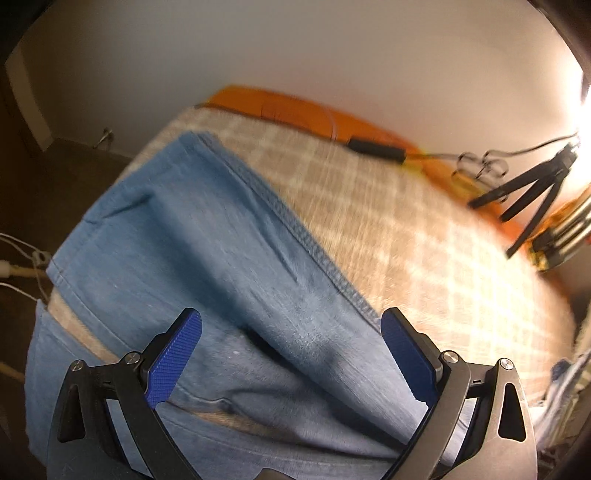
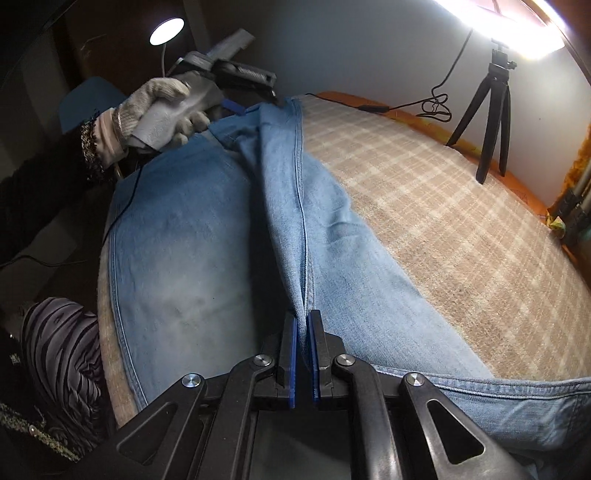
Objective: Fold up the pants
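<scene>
Two grippers: both were at the jeans, one at each end of a lifted fold.
Room: a pale wall [image 2: 351, 48] stood behind the bed, with a bright light at the upper right and a round lamp [image 2: 167, 31] glowing in the dark corner at the left.
Bed cover: a beige plaid blanket [image 2: 443, 192] lay over an orange sheet [image 1: 295, 107] that showed along the far edge.
Pants: light blue jeans [image 2: 184, 240] lay along the near-left side of the blanket, one seamed edge raised in a ridge.
Tripod: a small black tripod [image 2: 491, 110] stood on the far edge, a black cable [image 2: 436, 103] looped beside it.
Right gripper [image 2: 303, 354]: its blue pads were pressed together on the seamed denim edge, holding it up off the layer below.
Left gripper [image 1: 291, 354]: its blue pads stood wide apart over the denim, gripping nothing in its own view; from the right wrist view it sat at the ridge's far end, in a white-gloved hand [image 2: 159, 107].
</scene>
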`<act>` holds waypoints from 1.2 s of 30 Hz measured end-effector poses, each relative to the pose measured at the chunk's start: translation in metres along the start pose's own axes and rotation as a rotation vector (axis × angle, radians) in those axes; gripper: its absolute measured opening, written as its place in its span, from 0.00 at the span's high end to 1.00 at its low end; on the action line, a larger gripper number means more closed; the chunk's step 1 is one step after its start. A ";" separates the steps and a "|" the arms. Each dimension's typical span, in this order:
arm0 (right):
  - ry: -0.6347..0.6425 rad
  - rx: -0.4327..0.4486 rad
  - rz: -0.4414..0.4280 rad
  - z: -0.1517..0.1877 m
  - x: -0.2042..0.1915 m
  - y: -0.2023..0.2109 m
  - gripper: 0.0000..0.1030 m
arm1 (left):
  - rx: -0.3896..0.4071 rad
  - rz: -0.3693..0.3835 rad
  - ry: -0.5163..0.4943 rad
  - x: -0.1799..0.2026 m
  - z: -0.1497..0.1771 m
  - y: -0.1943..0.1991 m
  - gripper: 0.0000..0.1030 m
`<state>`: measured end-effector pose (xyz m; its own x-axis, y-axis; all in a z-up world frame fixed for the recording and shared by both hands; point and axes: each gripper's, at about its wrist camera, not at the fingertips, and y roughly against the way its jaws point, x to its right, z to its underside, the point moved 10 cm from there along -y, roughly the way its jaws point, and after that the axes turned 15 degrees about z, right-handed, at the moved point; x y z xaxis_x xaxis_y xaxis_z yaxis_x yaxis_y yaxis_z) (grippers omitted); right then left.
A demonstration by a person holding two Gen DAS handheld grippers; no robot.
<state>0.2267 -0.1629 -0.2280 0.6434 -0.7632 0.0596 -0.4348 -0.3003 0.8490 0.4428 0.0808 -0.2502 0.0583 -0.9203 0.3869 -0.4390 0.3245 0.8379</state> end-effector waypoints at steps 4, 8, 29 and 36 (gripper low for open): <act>0.024 -0.004 0.010 -0.003 -0.002 -0.003 0.96 | -0.011 -0.068 0.007 -0.005 -0.007 -0.013 0.05; 0.032 -0.018 0.012 -0.002 -0.004 -0.010 0.96 | -0.007 -0.092 0.038 -0.005 -0.025 -0.022 0.05; -0.004 0.007 0.096 -0.021 0.018 -0.009 0.97 | 0.201 -0.128 0.179 -0.057 -0.042 -0.012 0.95; 0.006 0.051 0.169 -0.037 0.023 0.015 0.97 | 0.306 -0.024 0.189 -0.064 -0.029 0.050 0.96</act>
<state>0.2582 -0.1639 -0.1950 0.5618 -0.8021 0.2027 -0.5684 -0.1962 0.7990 0.4430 0.1619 -0.2221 0.2238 -0.8610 0.4568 -0.6820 0.1965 0.7044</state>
